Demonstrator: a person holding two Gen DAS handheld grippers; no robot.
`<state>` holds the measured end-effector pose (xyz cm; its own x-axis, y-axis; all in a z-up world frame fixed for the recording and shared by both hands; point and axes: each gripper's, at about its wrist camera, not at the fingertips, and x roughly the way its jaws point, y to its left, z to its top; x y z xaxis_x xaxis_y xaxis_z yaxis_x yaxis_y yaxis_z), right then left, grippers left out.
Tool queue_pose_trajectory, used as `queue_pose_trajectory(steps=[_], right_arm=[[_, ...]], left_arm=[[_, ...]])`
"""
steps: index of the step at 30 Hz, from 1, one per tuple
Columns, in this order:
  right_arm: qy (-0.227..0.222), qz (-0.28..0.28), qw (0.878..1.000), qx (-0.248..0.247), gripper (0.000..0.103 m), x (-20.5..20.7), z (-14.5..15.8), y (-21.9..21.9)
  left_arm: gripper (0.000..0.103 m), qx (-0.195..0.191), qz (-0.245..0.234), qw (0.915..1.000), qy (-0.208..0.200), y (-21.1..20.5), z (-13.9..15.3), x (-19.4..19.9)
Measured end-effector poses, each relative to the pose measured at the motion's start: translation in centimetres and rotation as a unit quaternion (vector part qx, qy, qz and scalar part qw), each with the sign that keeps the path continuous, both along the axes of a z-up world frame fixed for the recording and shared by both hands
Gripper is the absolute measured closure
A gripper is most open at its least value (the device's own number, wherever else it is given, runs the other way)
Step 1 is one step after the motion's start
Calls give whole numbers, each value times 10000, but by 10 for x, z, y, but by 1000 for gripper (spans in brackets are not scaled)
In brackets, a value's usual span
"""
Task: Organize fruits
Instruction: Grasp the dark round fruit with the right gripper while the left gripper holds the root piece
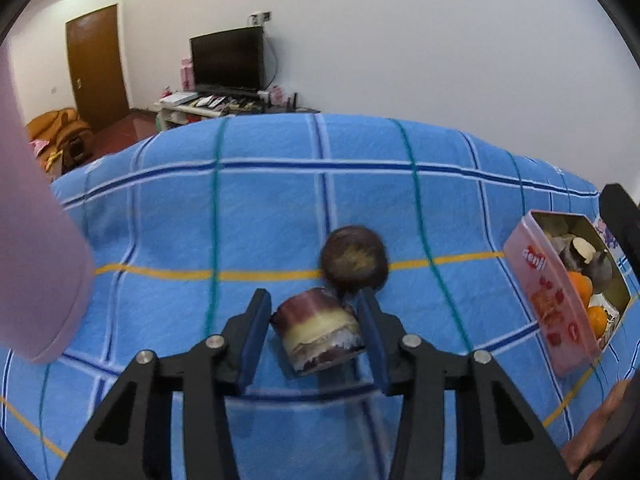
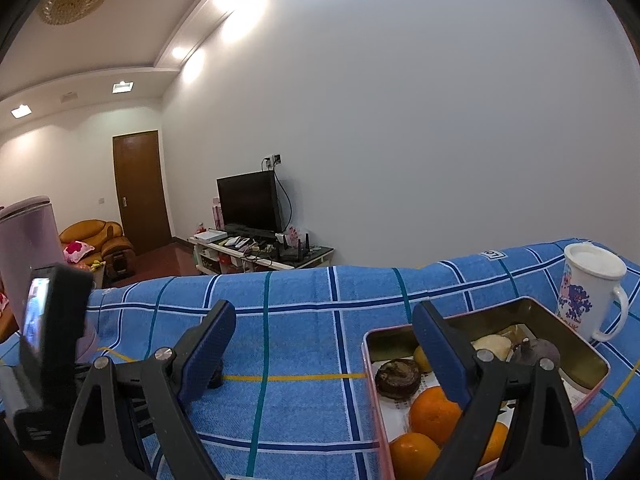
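Note:
A short piece of sugarcane (image 1: 320, 330), purple and cream, lies on the blue checked cloth (image 1: 260, 220). My left gripper (image 1: 311, 297) is shut on it, one blue pad pressed against each side. Just beyond sits a dark round fruit (image 1: 354, 260), touching the cane's far end. At the right, a pink tin (image 1: 548, 292) holds oranges (image 1: 580, 286) and dark fruits. In the right wrist view the tin (image 2: 500, 314) shows oranges (image 2: 434, 414) and a dark wrinkled fruit (image 2: 398, 376). My right gripper (image 2: 324, 312) is open and holds nothing, its right finger over the tin's near corner.
A tall pink cylinder (image 1: 36, 260) stands at the cloth's left edge. A white lidded mug (image 2: 588, 296) stands behind the tin. A hand (image 1: 600, 432) shows at the lower right. Beyond the cloth are a TV stand (image 2: 256, 256), a door and a sofa.

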<state>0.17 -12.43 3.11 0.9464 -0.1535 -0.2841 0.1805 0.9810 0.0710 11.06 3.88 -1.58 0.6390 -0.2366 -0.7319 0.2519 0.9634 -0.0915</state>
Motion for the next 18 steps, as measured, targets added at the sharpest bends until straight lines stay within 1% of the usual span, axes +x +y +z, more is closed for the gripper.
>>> queue_pose_trajectory(steps=[2,3,4,5,6,9,10,11,13,14,16,17,18], right_arm=[[15,63,10000,-28,12,0,0,2],[13,86,9999,-57,12,0,0,3],[16,117,9999,-92,12,1,0,5],[25,176,9998,-135,12,2,0,7],[34,215,9996,-158,12,2,-1,9],[151,438,9986,-256,12,8,-3,16],[200,505,9981,-304,12,9,-4,20],[250,563,9975,-359,12,12,-4,23],[313,607,9967,-435,12,14,-6,27],[348,636,9963,-456,12,15,-7,29],[445,675,9957,-459,12,18,-9,32],[486,684,9955,-449,12,19,-9,33],[526,694,9952,-438,12,20,-10,34]], left_arm=[[59,-365,95,9992,142,17,5,-4],[65,-459,106,9988,121,23,8,-6],[67,-506,95,9986,68,28,13,-10],[79,-468,123,9988,-40,32,18,-13],[85,-340,169,9991,-193,34,22,-16],[85,96,247,9983,-516,35,22,-20],[85,150,200,9983,-535,35,19,-19],[84,112,177,9987,-462,37,15,-18],[80,-198,165,9990,-371,51,14,-16],[76,-357,174,9989,-263,58,14,-14],[62,-720,282,9968,-178,77,19,-12],[49,-825,353,9958,-193,84,21,-13],[42,-901,450,9947,-222,91,24,-13]])
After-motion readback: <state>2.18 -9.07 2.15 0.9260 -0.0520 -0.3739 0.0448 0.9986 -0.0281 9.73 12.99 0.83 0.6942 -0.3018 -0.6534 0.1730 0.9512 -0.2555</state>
